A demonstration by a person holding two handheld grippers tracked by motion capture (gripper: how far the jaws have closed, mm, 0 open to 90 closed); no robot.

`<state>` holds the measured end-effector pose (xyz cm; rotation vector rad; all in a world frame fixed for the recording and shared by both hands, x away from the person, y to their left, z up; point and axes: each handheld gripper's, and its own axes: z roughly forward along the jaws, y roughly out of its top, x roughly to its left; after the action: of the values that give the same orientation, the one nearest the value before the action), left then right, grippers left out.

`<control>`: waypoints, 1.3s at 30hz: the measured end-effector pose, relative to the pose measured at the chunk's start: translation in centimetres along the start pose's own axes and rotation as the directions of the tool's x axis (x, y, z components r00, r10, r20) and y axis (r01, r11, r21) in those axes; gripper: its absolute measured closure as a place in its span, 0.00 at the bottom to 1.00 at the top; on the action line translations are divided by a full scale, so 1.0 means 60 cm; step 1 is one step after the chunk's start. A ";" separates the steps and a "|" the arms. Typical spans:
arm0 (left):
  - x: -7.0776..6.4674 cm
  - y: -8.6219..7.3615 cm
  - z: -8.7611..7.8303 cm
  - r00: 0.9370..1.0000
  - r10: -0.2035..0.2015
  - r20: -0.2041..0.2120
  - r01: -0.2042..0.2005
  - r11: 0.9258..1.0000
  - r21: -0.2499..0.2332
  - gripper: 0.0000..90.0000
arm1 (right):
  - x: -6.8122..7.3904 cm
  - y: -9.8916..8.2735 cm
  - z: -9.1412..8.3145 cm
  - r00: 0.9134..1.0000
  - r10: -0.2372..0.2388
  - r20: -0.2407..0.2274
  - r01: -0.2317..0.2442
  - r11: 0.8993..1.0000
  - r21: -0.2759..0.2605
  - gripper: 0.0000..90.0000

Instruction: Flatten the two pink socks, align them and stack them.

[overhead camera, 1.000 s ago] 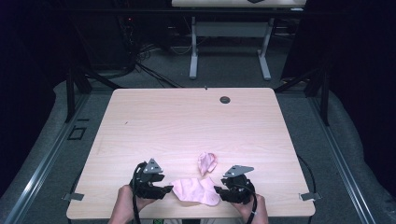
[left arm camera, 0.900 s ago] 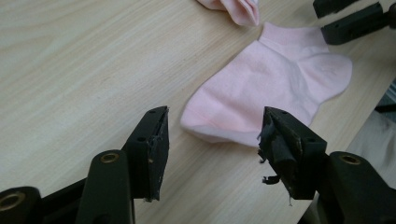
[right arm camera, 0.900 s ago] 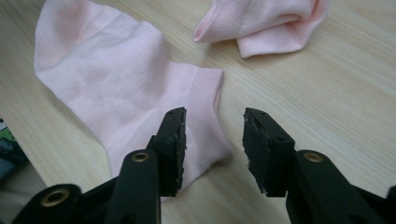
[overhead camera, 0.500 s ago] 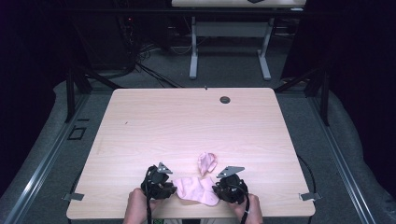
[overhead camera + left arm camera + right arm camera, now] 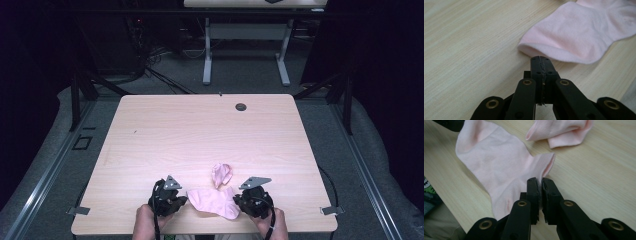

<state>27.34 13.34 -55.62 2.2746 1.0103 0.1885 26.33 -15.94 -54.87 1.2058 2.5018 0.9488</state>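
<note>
Dark room all round, grey floor, a second pale desk (image 5: 248, 4) far back. High view: light wood-grain table (image 5: 200, 130) with a small dark round grommet (image 5: 241, 106) near its far edge. At the near edge lies the flat pale pink cotton sock (image 5: 215, 201), my left tool (image 5: 185, 198) at its left end, my right tool (image 5: 236, 200) at its right. A second, crumpled pink sock (image 5: 221, 173) sits just beyond.

Left gripper view: my jaws have just been closing and are pressed together at the sock's folded edge (image 5: 574, 32); whether any cloth is caught, I cannot tell.

Right gripper view: jaws have just closed, pinching the flat sock's edge (image 5: 499, 165).

Judgement: check the left bite first, then lift both ends evenly, keeping the cloth taut and clear of the crumpled one.
</note>
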 end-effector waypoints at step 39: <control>-0.015 0.045 0.044 1.000 -0.012 0.018 0.011 1.000 0.018 1.00 | -0.022 -0.013 -0.001 1.000 -0.012 0.010 0.012 1.000 0.015 0.93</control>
<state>29.36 10.02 -55.95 2.2822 1.0195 0.1540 26.66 -17.34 -55.46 1.1962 2.5102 0.9203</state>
